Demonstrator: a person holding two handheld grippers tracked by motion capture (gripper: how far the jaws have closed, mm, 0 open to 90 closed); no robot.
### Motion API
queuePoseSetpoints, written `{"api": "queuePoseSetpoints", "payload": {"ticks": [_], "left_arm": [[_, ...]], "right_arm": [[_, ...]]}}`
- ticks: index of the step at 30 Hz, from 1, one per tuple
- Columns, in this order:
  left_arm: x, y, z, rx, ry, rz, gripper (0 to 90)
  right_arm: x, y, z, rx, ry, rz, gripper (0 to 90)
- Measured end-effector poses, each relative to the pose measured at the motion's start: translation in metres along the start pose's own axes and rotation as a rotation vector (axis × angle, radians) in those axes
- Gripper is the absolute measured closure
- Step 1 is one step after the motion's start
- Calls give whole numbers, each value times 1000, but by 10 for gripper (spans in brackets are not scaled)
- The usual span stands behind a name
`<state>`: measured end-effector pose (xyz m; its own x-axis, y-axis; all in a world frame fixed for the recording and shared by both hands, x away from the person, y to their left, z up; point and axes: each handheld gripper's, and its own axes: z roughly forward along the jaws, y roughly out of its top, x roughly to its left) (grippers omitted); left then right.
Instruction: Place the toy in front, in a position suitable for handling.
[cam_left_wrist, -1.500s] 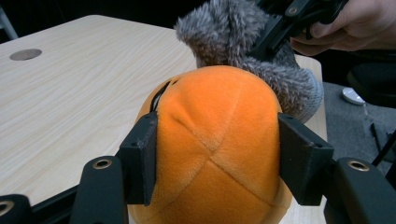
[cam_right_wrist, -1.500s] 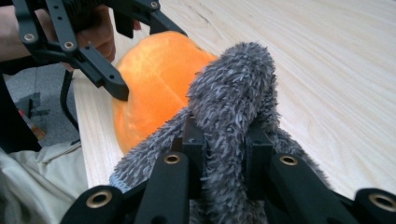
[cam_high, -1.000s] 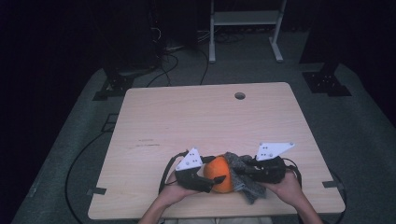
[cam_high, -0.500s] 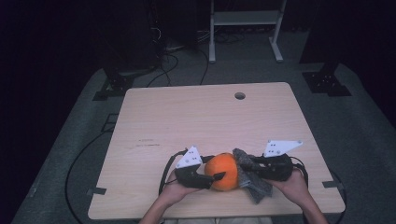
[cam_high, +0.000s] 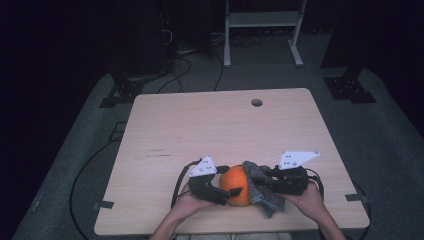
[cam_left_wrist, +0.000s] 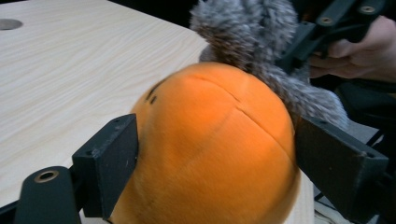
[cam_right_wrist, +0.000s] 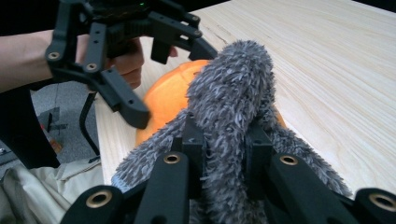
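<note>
A round orange plush (cam_high: 234, 184) (cam_left_wrist: 210, 149) sits near the table's front edge between the jaws of my left gripper (cam_high: 232, 183) (cam_left_wrist: 217, 154). Those jaws have just been opening, but both pads still lie against the plush's sides. A grey fuzzy cloth (cam_high: 262, 197) (cam_right_wrist: 233, 79) drapes over the plush's right side. My right gripper (cam_high: 251, 178) (cam_right_wrist: 225, 144) is shut on a fold of it. The right gripper view also has the left gripper (cam_right_wrist: 170, 81) straddling the orange plush (cam_right_wrist: 163, 98). I cannot tell whether the plush rests on the wood.
The light wooden table (cam_high: 215, 130) stretches away bare, with a cable hole (cam_high: 256, 102) near its far edge. Its front edge lies just under both hands. Cables (cam_high: 85, 175) trail over the grey floor at the left, and a white stand (cam_high: 262, 30) is behind the table.
The grey cloth has slid off the top of the orange plush to its right side, and the right gripper has drawn slightly right. More of the plush shows.
</note>
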<state>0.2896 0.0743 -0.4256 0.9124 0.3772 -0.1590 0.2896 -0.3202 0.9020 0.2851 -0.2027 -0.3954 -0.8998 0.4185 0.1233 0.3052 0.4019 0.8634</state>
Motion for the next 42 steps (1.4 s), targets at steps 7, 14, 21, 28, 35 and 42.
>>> {"api": "queuePoseSetpoints", "payload": {"ticks": [7, 14, 21, 28, 35, 42], "left_arm": [[-5, 0, -2, 6, -22, 51, 188], [-8, -6, 8, -7, 86, 54, 316], [-7, 2, -4, -7, 80, 42, 414], [-13, 5, -3, 9, 101, 76, 410], [-7, 2, 2, 22, 64, 67, 186], [-10, -2, 8, -4, 120, 69, 352]], "right_arm": [[-8, -5, -4, 0, -28, 30, 748], [5, 7, -5, -17, -52, -16, 751], [0, 3, -4, -5, -56, -7, 753], [8, 11, -6, -29, -55, -36, 752], [-2, 1, -2, 8, -39, -8, 752], [9, 12, -6, -24, -24, -44, 757]]}}
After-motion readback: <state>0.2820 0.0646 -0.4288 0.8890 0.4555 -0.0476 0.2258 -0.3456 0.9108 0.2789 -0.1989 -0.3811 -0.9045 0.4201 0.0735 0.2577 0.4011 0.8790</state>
